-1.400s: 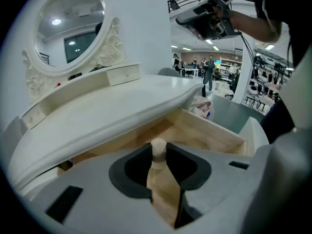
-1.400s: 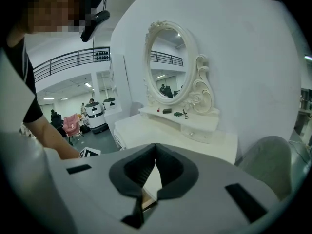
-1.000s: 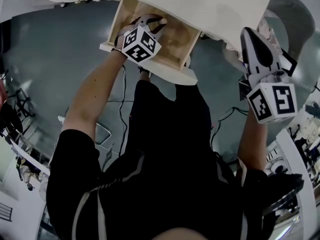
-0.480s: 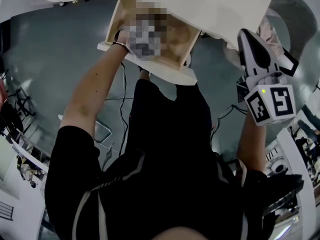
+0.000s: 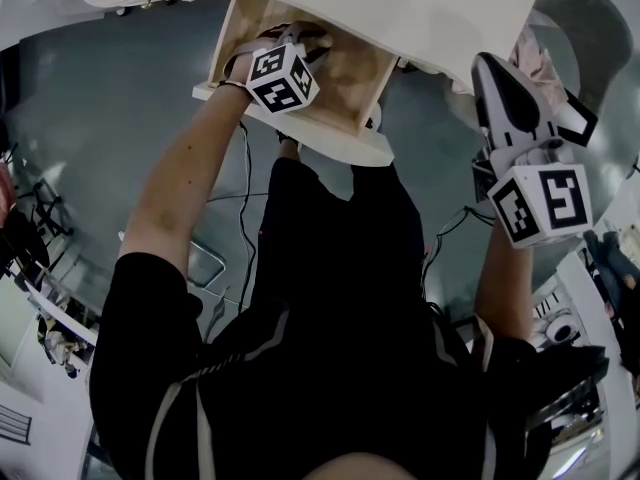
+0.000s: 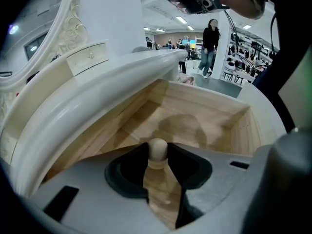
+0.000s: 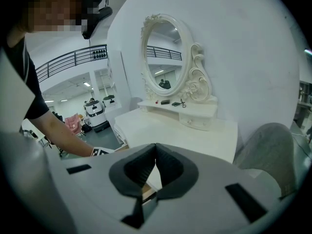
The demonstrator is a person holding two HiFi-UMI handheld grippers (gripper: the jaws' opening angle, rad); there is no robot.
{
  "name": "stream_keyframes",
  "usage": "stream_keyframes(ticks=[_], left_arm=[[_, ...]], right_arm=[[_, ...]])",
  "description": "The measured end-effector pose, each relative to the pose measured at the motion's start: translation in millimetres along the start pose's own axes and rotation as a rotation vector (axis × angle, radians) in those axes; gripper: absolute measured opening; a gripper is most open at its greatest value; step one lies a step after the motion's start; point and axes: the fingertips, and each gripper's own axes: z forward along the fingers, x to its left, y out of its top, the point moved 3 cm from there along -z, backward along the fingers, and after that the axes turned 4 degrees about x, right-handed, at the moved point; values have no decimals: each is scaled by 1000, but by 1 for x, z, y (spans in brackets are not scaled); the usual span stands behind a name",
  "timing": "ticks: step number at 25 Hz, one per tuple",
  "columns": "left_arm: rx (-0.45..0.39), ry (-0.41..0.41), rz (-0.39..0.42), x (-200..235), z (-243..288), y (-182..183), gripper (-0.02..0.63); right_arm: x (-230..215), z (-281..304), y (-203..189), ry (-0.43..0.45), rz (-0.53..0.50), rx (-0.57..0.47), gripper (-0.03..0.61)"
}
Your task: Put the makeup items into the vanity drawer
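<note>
You stand over a white vanity [image 5: 420, 3], its flat top running along the upper edge of the head view. In the right gripper view an oval mirror [image 7: 163, 57] in a carved white frame stands upright at the back of the top. A low shelf beneath it carries a few small dark things, too small to make out.

The drawer [image 5: 350, 83] is pulled out toward you. Its front is white, and its floor and walls are pale bare wood.

Your left arm [image 5: 180, 188] stretches forward, and the left gripper [image 5: 300, 38] is down inside the drawer, with its marker cube above the wooden floor. In the left gripper view its jaws pinch a small makeup item [image 6: 157, 149], cream in colour with a round ball-like top. The item stands upright between the pads, and its top shows just at the jaw tips, over the drawer floor near the middle. What kind of item it is cannot be told.

The right gripper [image 5: 484, 66] is held well to the right of the drawer, beside the vanity's edge and pointing up and away from you. Its jaws are pressed together, pad against pad.
</note>
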Motion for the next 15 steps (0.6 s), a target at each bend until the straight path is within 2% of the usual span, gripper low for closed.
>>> stream_keyframes(ticks=[6,10,15], left_arm=[[17,-17,-11,0,-3,-7,126],[43,-19,40,-1,-7,-11,135],[26,-11,46,-3,-24,-5,141]], right_arm=[[2,-3,0,-1,-1,1,5],[2,-6,2,-11,-1,-7,5],[11,-13,13,-10,-4,-23,5]])
